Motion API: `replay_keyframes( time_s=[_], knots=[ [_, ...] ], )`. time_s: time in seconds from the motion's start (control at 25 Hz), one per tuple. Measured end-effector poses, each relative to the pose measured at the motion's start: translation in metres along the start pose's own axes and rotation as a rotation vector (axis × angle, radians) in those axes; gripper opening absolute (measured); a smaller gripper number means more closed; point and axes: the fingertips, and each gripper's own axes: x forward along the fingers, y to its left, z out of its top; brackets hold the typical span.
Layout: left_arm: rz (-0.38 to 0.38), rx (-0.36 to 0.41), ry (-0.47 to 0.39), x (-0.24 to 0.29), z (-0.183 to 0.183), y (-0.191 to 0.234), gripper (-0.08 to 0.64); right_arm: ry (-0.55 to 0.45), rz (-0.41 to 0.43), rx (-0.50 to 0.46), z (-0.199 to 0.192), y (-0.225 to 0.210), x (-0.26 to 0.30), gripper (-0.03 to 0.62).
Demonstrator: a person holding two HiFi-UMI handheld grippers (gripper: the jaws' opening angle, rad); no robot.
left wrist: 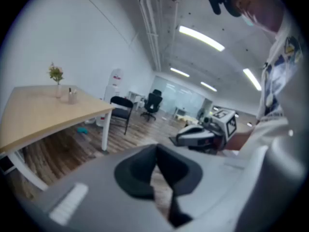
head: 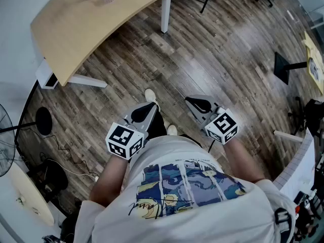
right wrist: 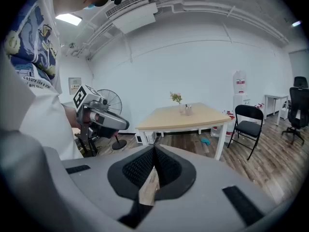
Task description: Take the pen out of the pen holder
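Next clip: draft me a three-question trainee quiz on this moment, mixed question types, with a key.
1. True or false: the right gripper is clamped on the pen holder.
2. What stands beside the pen holder on the table?
3. The left gripper has its jaws: A apart; B together with nothing between; C closed on the pen holder.
Key: 1 false; 2 a small vase with a plant; 3 B.

Pale wooden table (head: 91, 24) on plank floor (head: 212, 59), black folding chair (right wrist: 249, 125) beside it, standing fan (right wrist: 112, 100) nearby.
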Motion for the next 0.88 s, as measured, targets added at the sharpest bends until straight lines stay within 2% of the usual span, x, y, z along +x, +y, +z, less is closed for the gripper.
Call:
replay_keyframes(
  time_s=[0.16,0.44,0.6,0.72,0.88],
  knots=[
    [0.001,-0.018,-0.018,0.023,0.026,0.057,0.011,0.015,-0.001,-0.009,0.030,-0.036,0.043,0.006],
    [-0.018,0.004,-0.089,0.048,0.106,0.153,0.011,0.047,0.016,-0.070,0.102,-0.096,0.131,0.006],
    [-0.025,-0.045,-0.117,0.047,0.134,0.206,0.011,0.037,0.018,-0.093,0.139,-0.122,0.182,0.006],
    [0.005,-0.080,-0.152,0.041,0.150,0.237,0.011,0.053,0.041,-0.119,0.158,-0.135,0.213,0.008],
    [0.087,-0.113,-0.178,0.039,0.162,0.282,0.011,0.064,0.094,-0.120,0.179,-0.159,0.255,0.020]
  ],
)
